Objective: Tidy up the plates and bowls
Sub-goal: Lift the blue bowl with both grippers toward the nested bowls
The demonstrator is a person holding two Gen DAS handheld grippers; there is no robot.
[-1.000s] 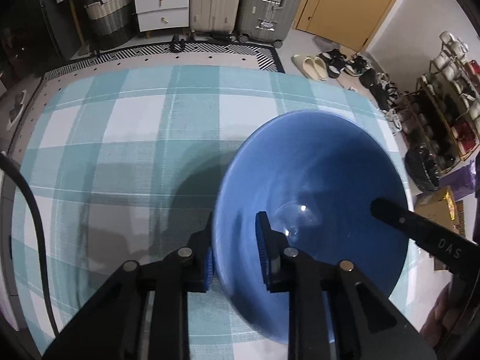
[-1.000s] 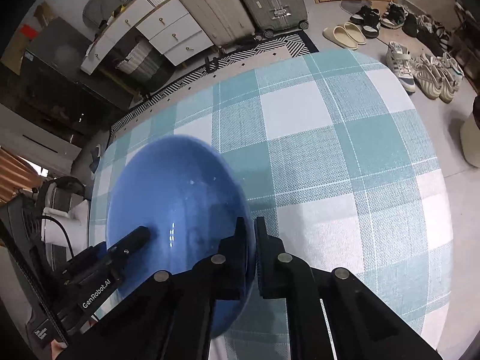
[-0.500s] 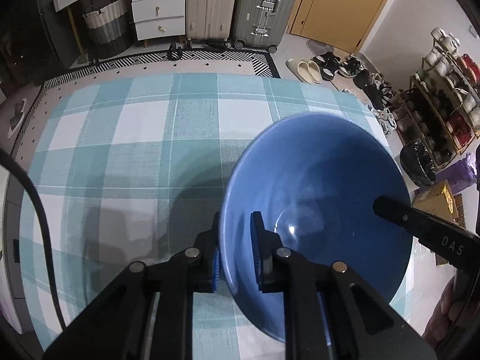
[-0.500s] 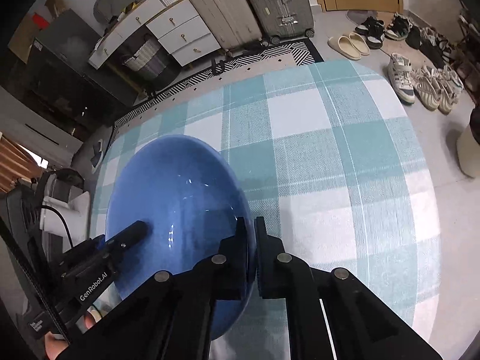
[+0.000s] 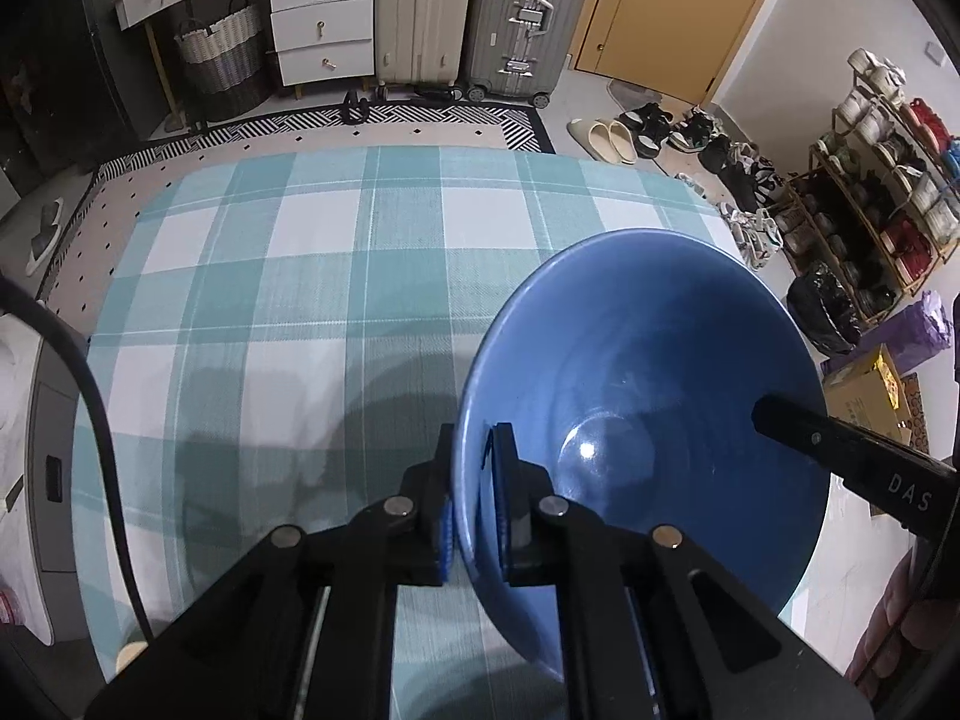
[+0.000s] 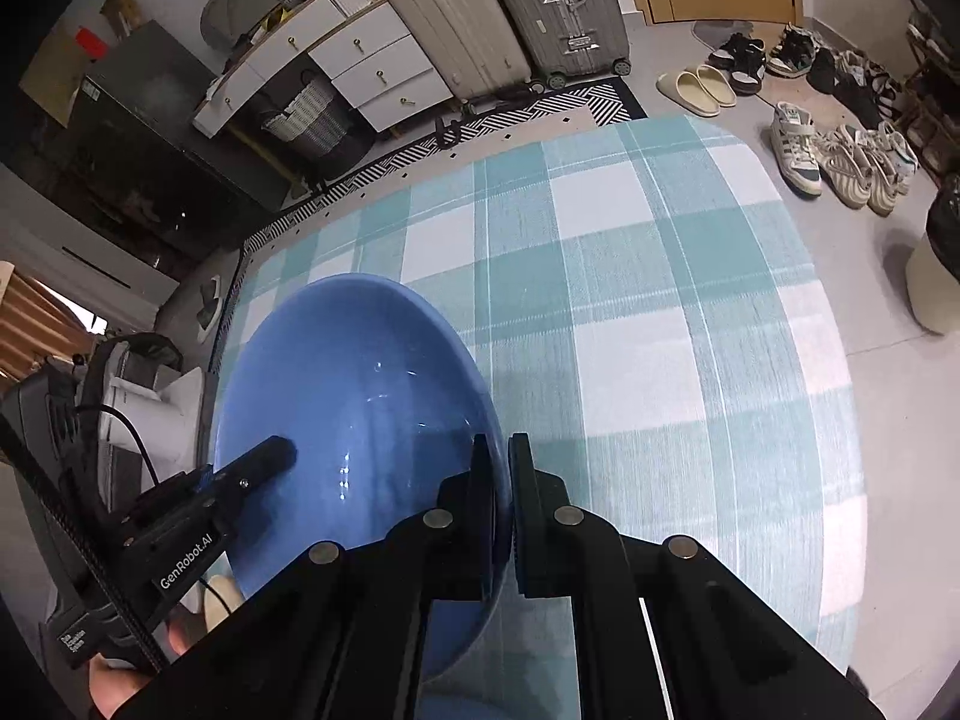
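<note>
A blue bowl [image 5: 648, 396] is held above the table with a teal and white checked cloth [image 5: 300, 276]. My left gripper [image 5: 471, 480] is shut on the bowl's left rim, one finger inside and one outside. My right gripper [image 6: 503, 480] is shut on the opposite rim of the same bowl [image 6: 354, 408]. The right gripper's finger shows at the bowl's right side in the left wrist view [image 5: 840, 456]. The left gripper's finger shows inside the bowl in the right wrist view [image 6: 252, 468]. No other plates or bowls are in view.
Beyond the table's far edge are two suitcases [image 5: 474, 12], a white drawer unit [image 5: 318, 18], a woven basket [image 5: 219, 66] and a patterned rug [image 5: 360, 120]. Shoes [image 6: 840, 156] and a shoe rack [image 5: 870, 192] stand on the floor at the right.
The left gripper has closed from a wider gap onto the bowl's rim. The bowl has risen and both views now show more of the table and room.
</note>
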